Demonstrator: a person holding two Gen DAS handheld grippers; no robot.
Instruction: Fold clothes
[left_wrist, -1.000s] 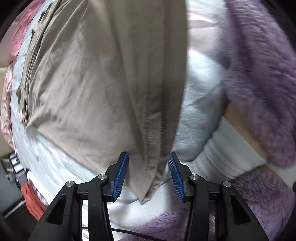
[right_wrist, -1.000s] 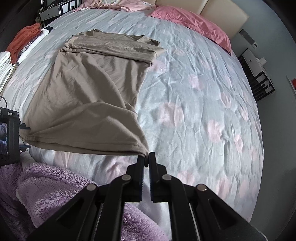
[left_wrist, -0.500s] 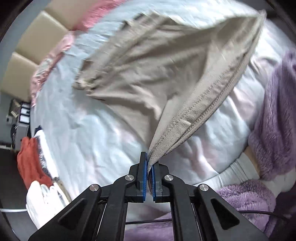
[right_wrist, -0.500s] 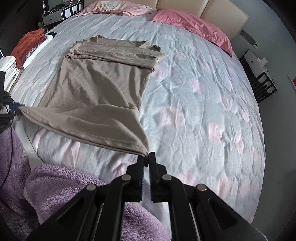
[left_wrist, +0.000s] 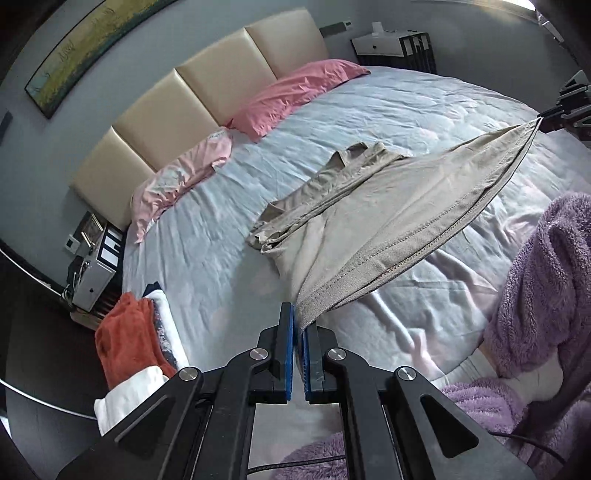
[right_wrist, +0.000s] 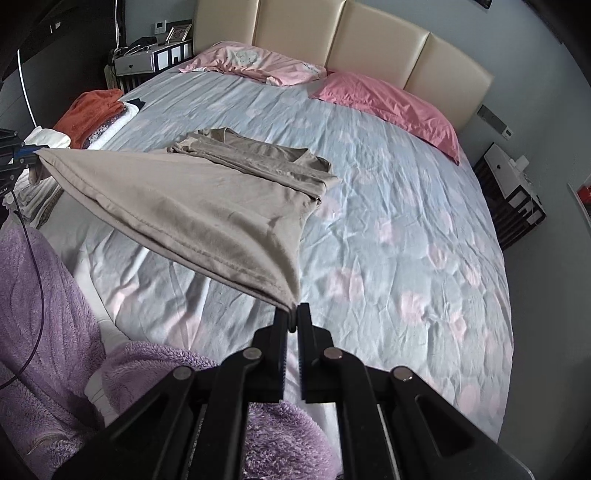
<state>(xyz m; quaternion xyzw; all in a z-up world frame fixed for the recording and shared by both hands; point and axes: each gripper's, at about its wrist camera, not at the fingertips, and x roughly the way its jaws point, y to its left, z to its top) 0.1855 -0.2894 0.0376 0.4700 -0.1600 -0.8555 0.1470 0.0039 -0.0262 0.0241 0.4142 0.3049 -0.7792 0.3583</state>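
1. Here, the left hand-held gripper (left_wrist: 298, 325) is clamped on one corner of the hem of the beige garment (left_wrist: 373, 206), and the right hand-held gripper (right_wrist: 292, 317) is clamped on the other hem corner, so the hem hangs taut in the air between the two.
2. The garment's collar end lies flat on the bed (right_wrist: 388, 192), well ahead of both hand-held grippers, with its sides already turned in to make a long narrow strip; the lifted hem end slopes down to that flat part.
3. Judging by this, the lengthwise folds are done; what is left is to carry the hem forward over the collar end, lay it down, perhaps fold once more, and move it to the stack.
4. A stack of folded clothes (right_wrist: 92, 110), orange on top of white, sits at the bed's edge, far to the left of the right hand-held gripper.
5. Ahead of the hand-held grippers, the sheet is open and clear up to the pink pillows (right_wrist: 388, 99), so there is ample room to swing the hem forward.
6. The near edge of the bed lies just below the hand-held grippers, beside the person's purple fleece sleeve (right_wrist: 40, 295); the hem should stay above it.
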